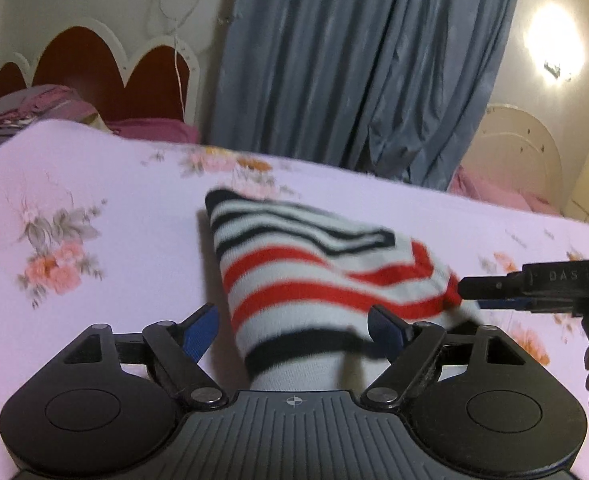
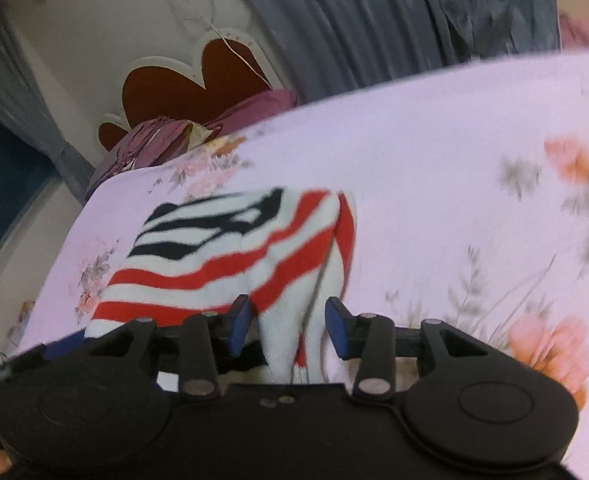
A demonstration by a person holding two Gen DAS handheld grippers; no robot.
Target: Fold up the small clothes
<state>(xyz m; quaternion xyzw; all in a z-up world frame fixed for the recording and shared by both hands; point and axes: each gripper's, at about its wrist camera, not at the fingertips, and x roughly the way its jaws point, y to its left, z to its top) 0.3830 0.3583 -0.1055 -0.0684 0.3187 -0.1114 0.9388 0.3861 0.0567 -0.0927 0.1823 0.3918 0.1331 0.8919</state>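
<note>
We are hovering the left tongs [image 1: 292,326] wide and the right tongs [image 2: 288,326] narrower, neither gripping, over the striped garment [image 1: 314,272] lying folded on the bed [image 1: 94,184]; brushing it could undo the fold

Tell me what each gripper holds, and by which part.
Nothing is held: the striped cloth lies loose between the open jaws of the left gripper and the right gripper.

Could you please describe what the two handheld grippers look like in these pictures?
The left gripper and the right gripper look alike: black plastic bodies, round caps on both sides, silver rivets on the linkage arms, and blue pads on the fingertips. The left one's ribbed top carries a small crosshair mark.
</note>
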